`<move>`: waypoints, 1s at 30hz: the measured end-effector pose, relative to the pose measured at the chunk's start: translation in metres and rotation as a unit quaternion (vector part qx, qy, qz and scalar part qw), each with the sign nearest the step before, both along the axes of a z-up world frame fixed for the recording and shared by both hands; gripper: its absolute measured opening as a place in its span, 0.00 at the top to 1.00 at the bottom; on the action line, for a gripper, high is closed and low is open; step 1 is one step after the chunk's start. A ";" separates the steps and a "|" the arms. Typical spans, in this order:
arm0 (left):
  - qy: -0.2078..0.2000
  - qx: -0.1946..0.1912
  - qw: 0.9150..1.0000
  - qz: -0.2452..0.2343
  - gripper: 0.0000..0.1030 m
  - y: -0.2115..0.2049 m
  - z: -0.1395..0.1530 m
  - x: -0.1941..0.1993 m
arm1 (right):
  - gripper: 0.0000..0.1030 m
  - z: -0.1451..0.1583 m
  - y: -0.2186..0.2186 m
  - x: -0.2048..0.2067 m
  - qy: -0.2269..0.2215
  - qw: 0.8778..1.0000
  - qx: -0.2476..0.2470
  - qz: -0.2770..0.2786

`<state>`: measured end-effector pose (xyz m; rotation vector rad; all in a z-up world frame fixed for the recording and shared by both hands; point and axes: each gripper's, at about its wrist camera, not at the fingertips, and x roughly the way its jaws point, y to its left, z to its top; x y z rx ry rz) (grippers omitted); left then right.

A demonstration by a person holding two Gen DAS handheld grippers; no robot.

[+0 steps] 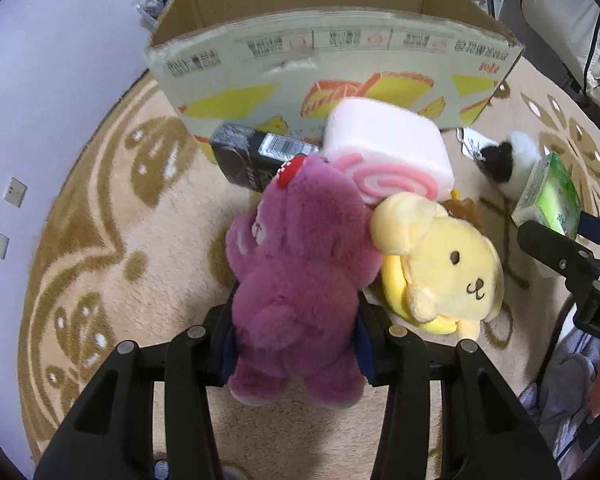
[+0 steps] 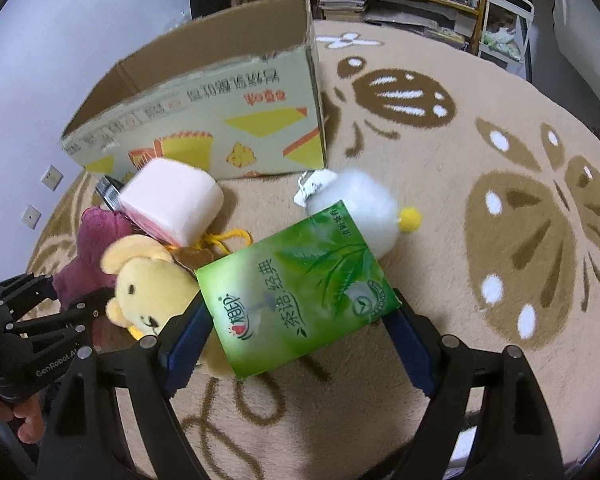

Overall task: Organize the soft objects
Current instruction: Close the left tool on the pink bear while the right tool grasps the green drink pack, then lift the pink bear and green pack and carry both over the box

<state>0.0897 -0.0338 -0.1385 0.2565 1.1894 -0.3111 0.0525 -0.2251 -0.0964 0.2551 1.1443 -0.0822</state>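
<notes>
At the upper middle of both views stands one open cardboard box (image 1: 340,60) printed with yellow and orange cake slices, its near wall upright on the beige round rug (image 1: 100,240) with brown butterfly patterns. Its torn top rim is open. Bare rug lies to the left of the toys in the left wrist view and across the whole right half of the right wrist view, up to the rug's curved edge by the shelves.

One fluffy purple plush bear (image 1: 300,272) hangs clamped in the left gripper (image 1: 296,340), pads pressed into its sides. One green tissue packet (image 2: 300,292) with leaf print sits clamped between the blue pads of the right gripper (image 2: 300,340), tilted.

Just below the box front lie five more things: one pink and white swirl-roll cushion (image 1: 388,152), one yellow plush dog (image 1: 444,264) touching the bear, one black rectangular packet (image 1: 248,156) with a barcode, one white fluffy plush (image 2: 360,208) with a yellow pompom and black end, and its paper tag (image 2: 312,184).
</notes>
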 end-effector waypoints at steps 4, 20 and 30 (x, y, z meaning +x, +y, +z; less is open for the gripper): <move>-0.017 -0.008 1.000 0.014 0.57 0.009 0.016 -0.004 | 0.15 0.006 -0.001 -0.002 -0.011 1.000 0.002 -0.002; -0.141 -0.028 0.988 0.050 0.57 0.021 0.074 -0.017 | 0.15 0.042 0.000 -0.018 -0.079 0.996 -0.022 -0.018; -0.209 -0.018 0.977 0.047 0.57 0.021 0.096 -0.012 | 0.15 0.069 0.000 -0.014 -0.159 0.987 -0.036 0.003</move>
